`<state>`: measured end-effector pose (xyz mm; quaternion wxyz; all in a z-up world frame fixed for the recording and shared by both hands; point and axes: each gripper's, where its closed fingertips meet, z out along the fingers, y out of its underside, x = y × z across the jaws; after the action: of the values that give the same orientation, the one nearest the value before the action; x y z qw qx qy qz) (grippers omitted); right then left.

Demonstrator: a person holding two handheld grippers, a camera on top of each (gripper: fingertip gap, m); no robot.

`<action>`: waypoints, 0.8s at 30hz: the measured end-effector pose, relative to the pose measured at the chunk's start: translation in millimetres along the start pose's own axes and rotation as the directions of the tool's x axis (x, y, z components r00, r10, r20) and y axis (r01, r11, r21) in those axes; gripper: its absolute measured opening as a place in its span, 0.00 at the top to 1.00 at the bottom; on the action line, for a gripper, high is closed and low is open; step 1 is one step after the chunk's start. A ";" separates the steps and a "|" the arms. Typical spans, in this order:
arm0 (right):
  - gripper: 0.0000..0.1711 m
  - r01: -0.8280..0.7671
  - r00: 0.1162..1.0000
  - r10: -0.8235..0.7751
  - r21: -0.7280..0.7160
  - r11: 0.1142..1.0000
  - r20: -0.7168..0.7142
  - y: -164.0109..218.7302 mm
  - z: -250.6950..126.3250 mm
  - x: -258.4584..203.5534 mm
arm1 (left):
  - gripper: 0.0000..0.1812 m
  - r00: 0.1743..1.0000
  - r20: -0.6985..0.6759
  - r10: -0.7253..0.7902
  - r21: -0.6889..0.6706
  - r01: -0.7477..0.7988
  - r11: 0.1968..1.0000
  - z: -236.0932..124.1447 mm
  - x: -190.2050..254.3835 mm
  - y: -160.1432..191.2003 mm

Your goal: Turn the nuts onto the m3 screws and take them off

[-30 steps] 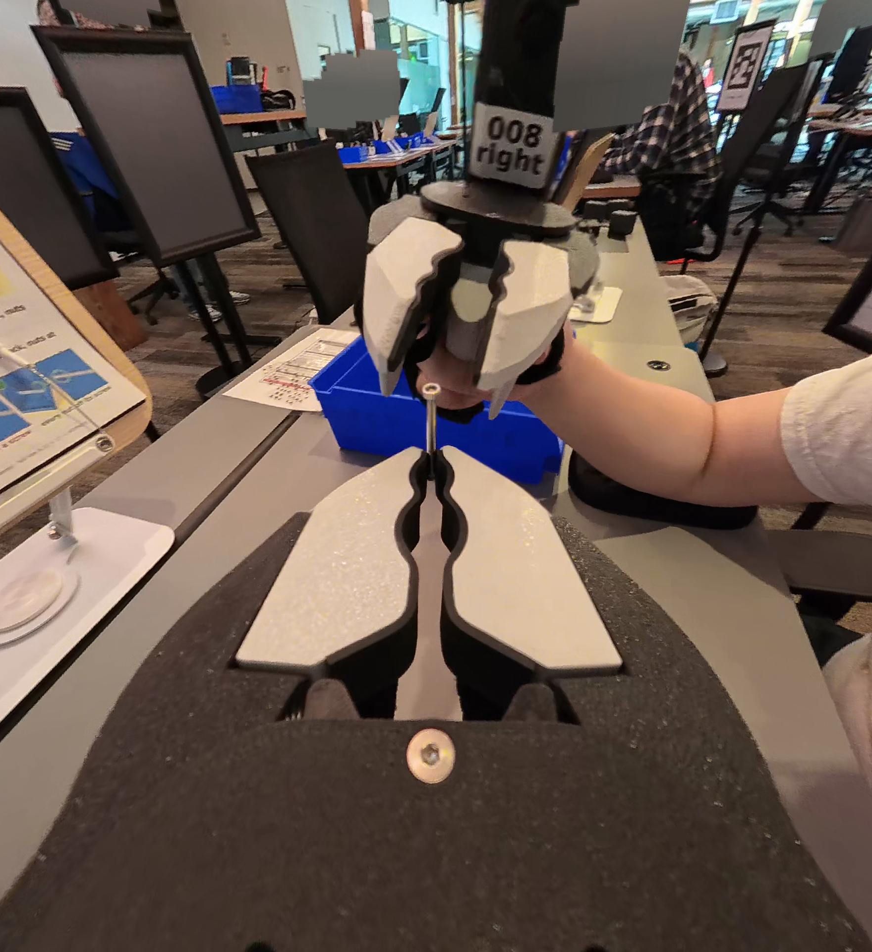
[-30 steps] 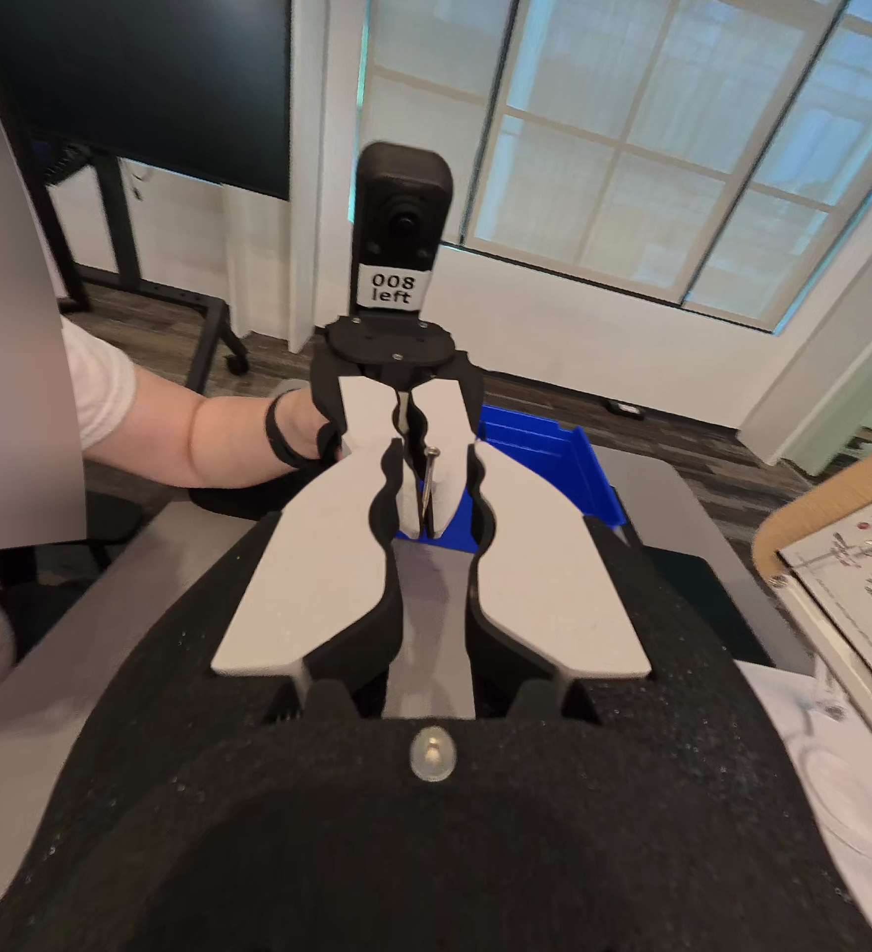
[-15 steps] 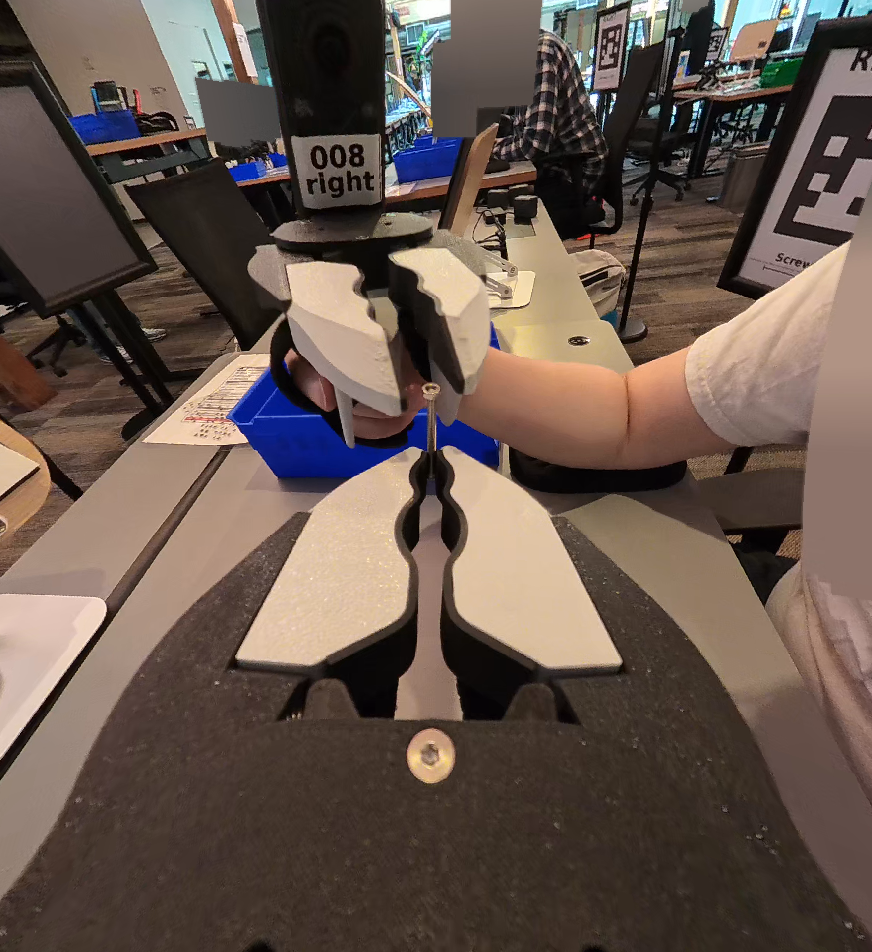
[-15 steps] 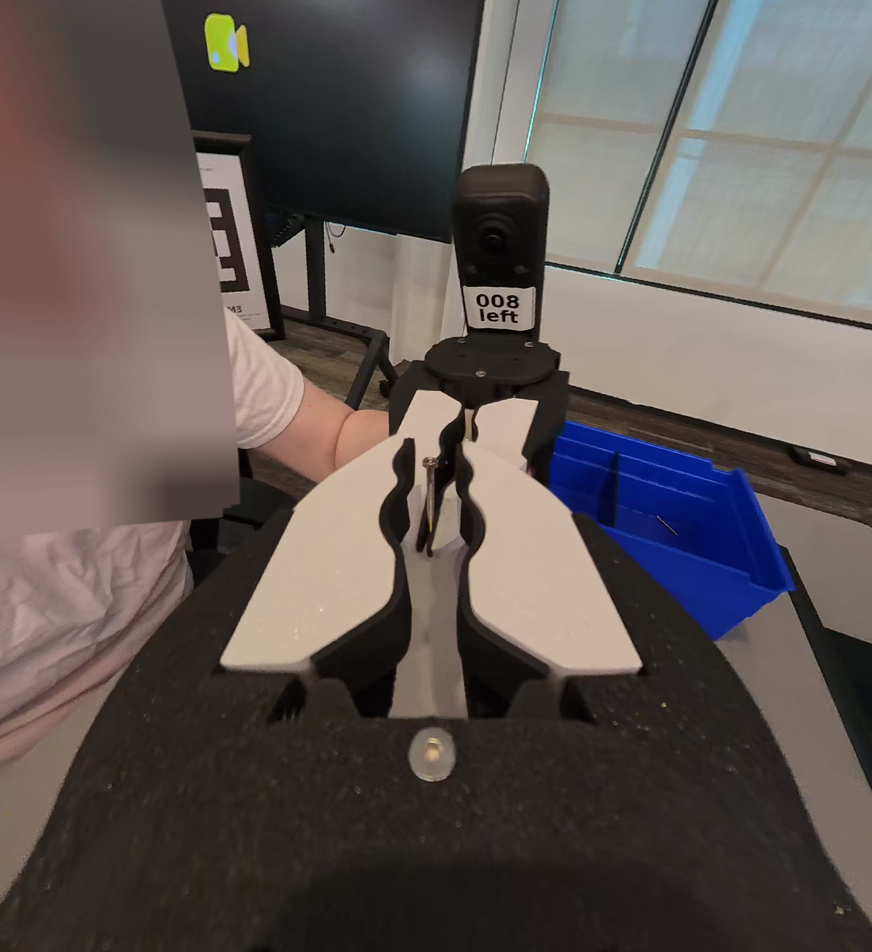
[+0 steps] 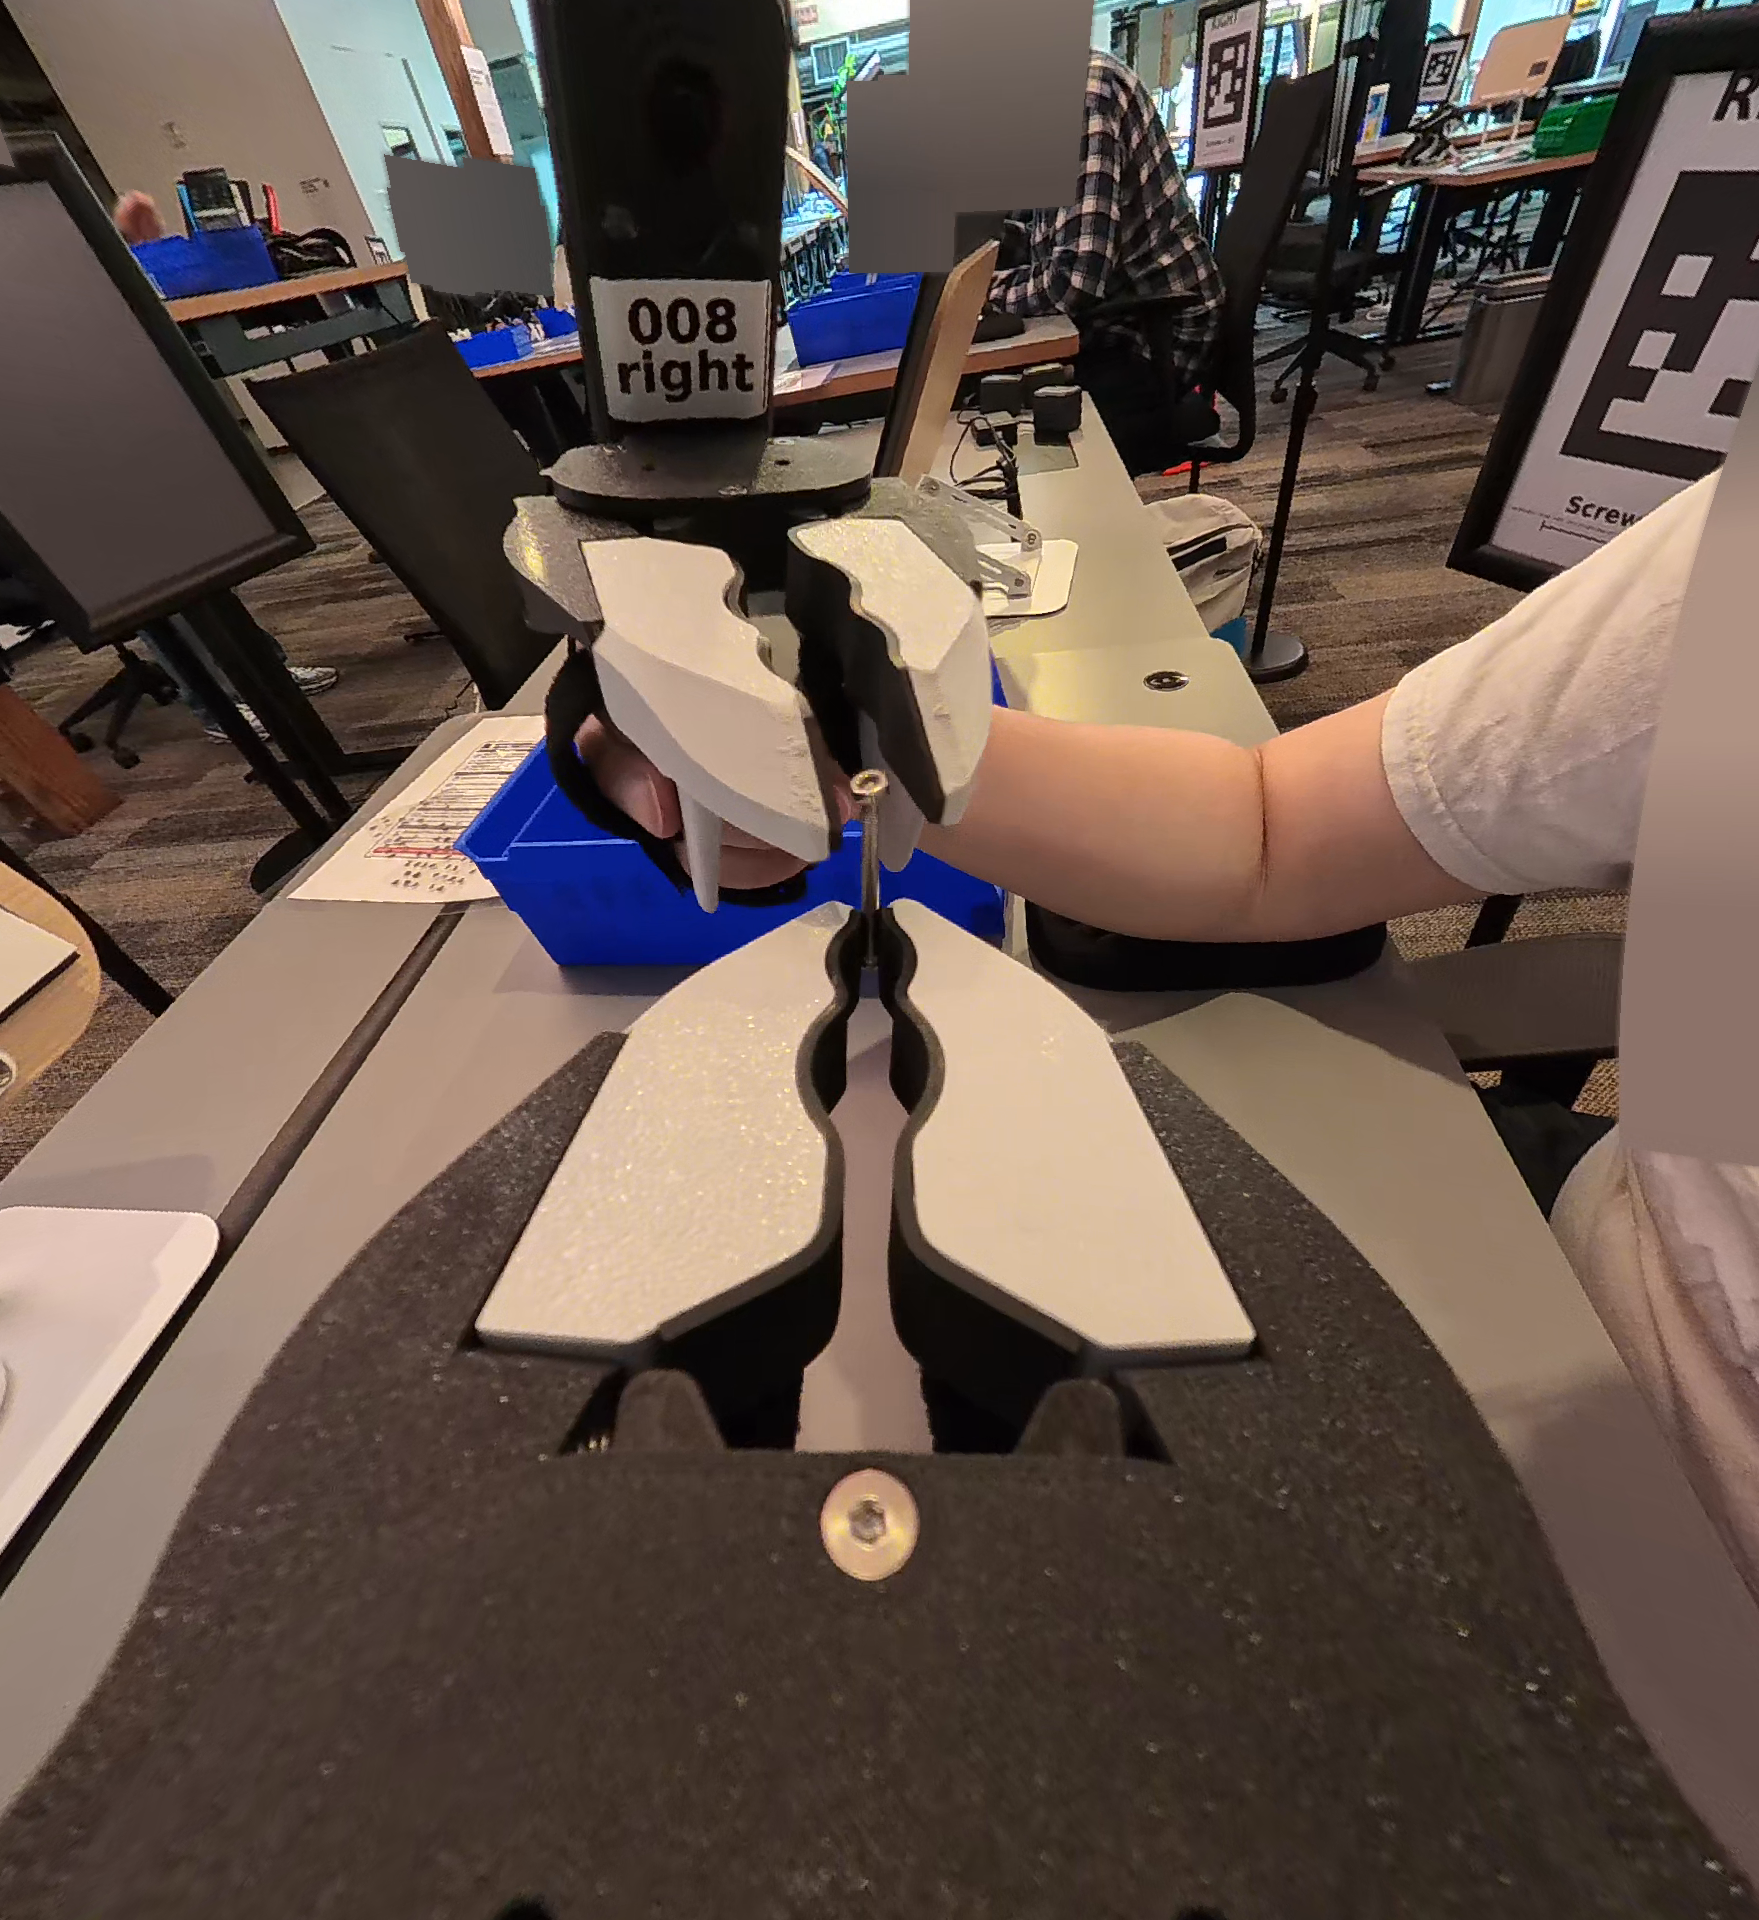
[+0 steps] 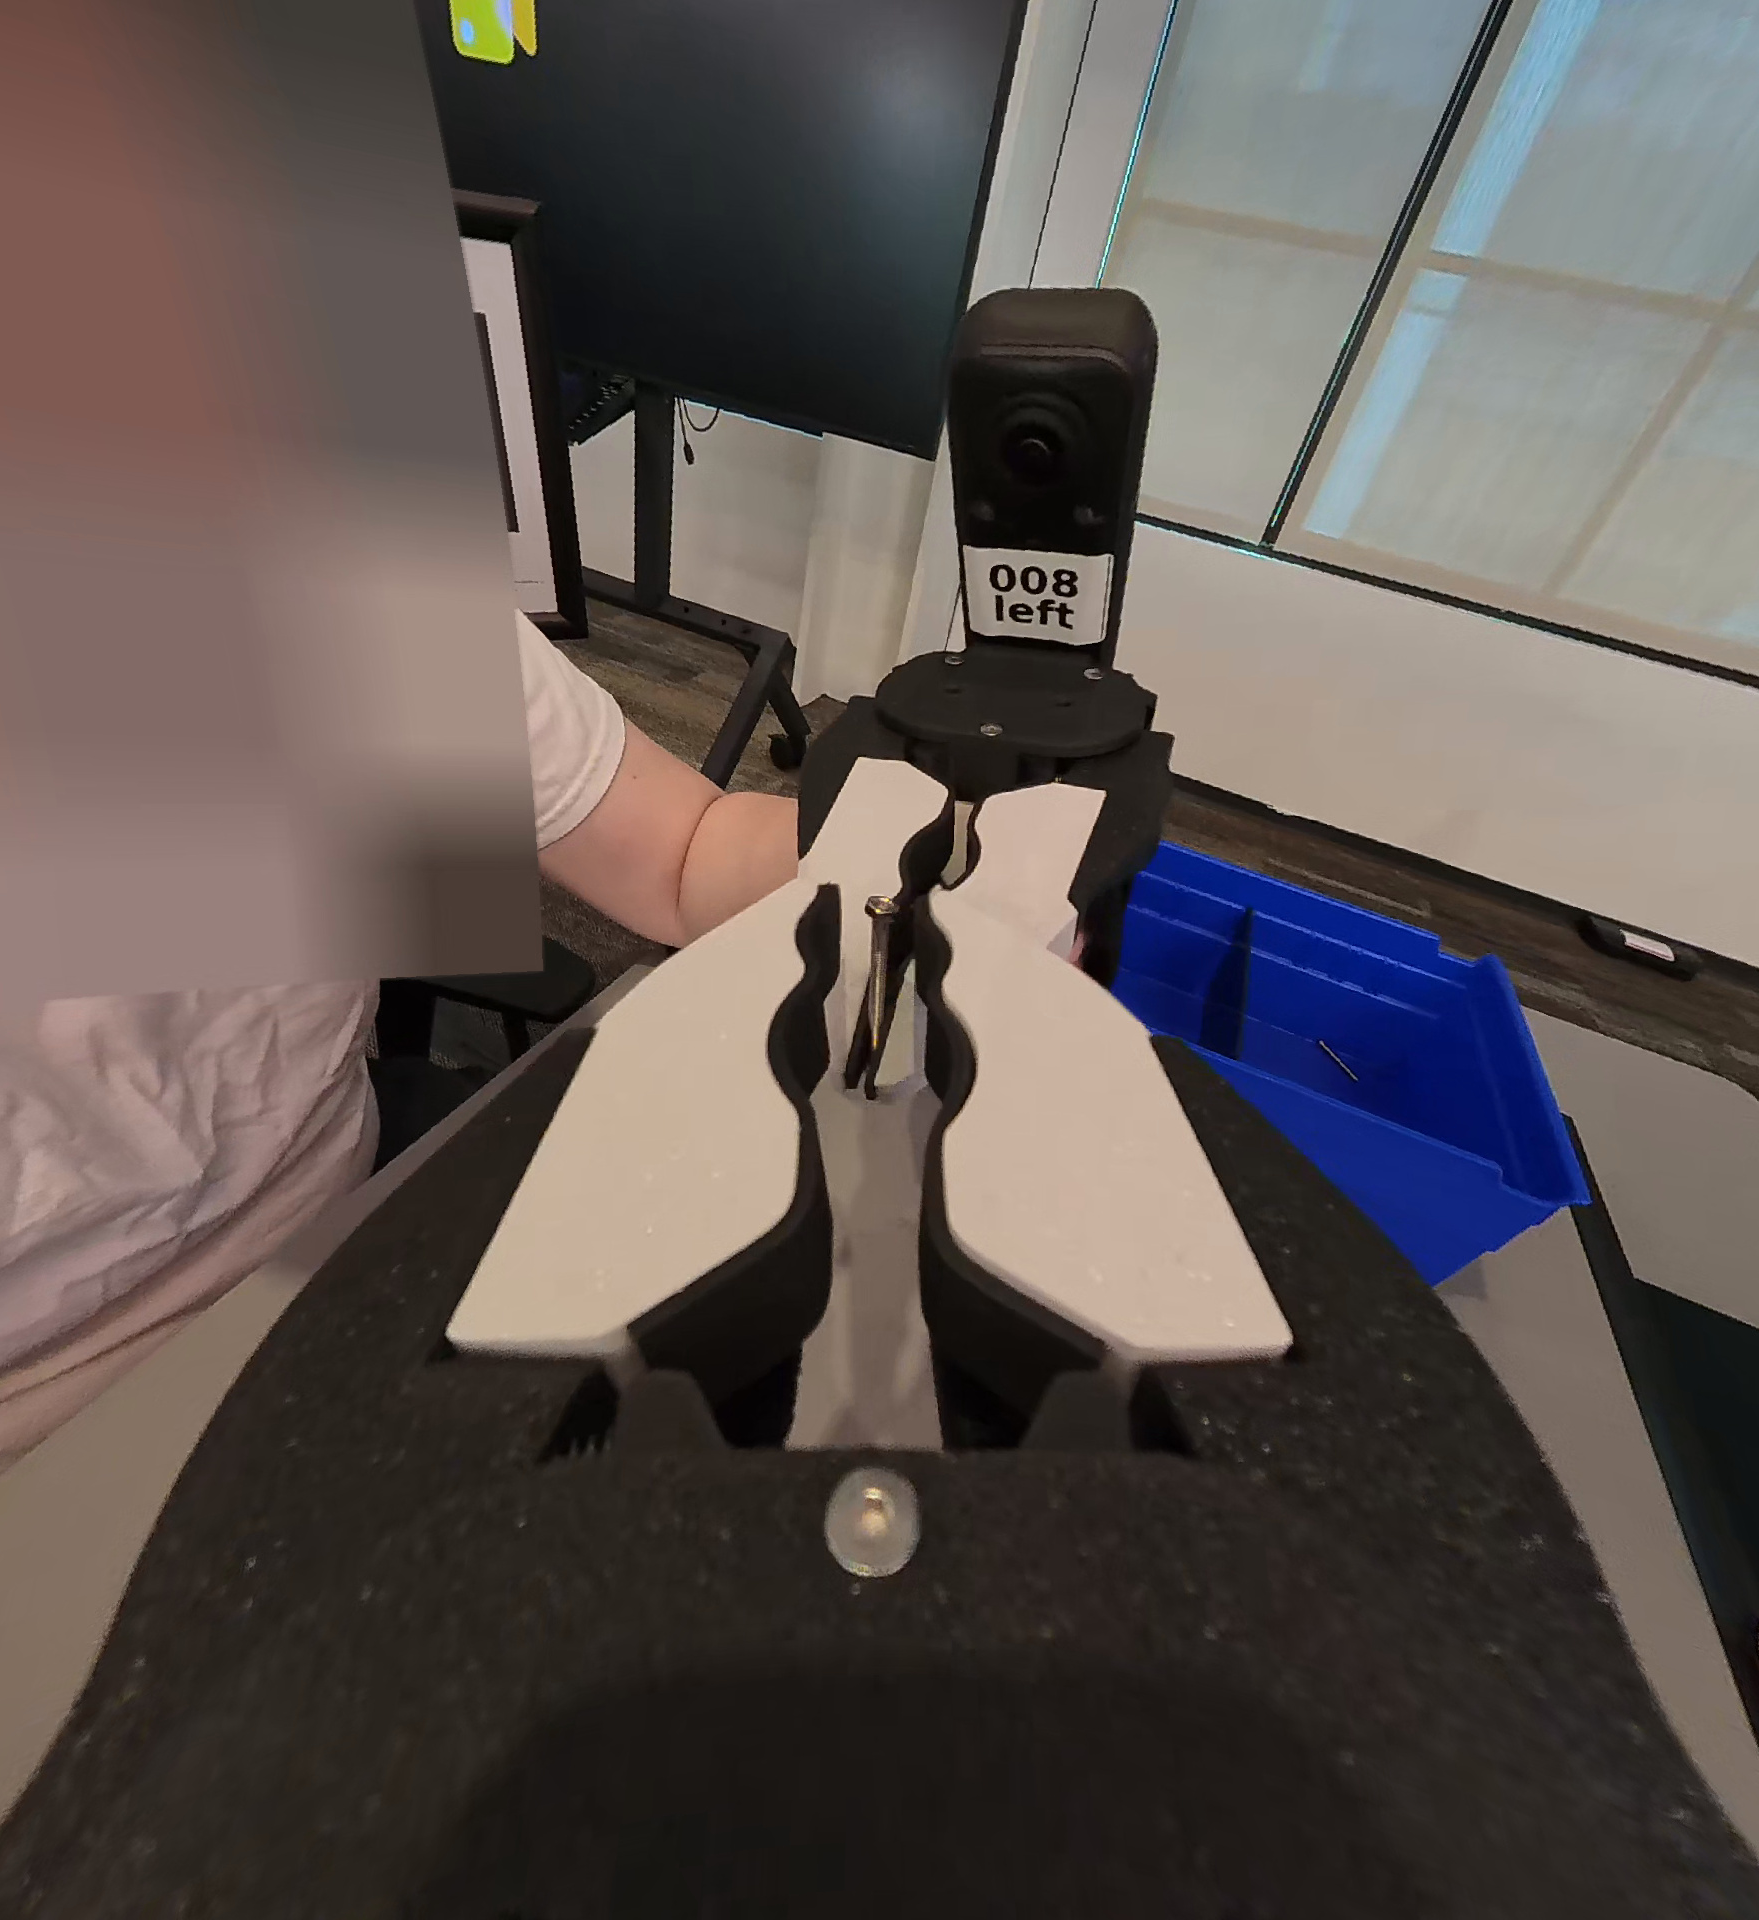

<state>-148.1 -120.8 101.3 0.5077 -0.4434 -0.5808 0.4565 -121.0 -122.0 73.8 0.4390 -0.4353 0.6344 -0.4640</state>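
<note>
While the left claw (image 5: 867, 925) pinches the upright m3 screw (image 5: 868, 852) above the blue bin (image 5: 605, 894), the right claw (image 6: 880, 914), spread around its head, seemingly carries no nut, so fetching one comes next.

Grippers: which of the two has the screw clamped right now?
The left gripper: its fingers are shut on the lower end of the upright screw. The right gripper faces it with fingers parted around the screw's head, not closed on it.
</note>
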 end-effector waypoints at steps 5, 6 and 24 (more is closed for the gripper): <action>0.93 -0.002 1.000 0.002 0.007 1.000 -0.002 0.1 -0.6 1.0 | 0.99 1.000 -0.003 0.000 -0.004 0.000 1.000 0.8 0.5 0.9; 0.93 -0.006 1.000 0.006 0.007 1.000 0.002 0.3 -0.8 0.9 | 0.99 1.000 -0.002 0.001 -0.005 -0.001 1.000 0.9 0.3 1.0; 0.96 -0.033 0.999 0.033 0.014 0.999 0.009 0.3 -2.2 1.2 | 0.99 1.000 0.015 0.005 -0.009 -0.005 1.000 -0.2 -2.5 1.8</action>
<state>-146.0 -119.4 101.4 0.5009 -0.4472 -0.5722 0.4708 -120.9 -119.1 72.5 0.4430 -0.4393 0.6343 -0.4566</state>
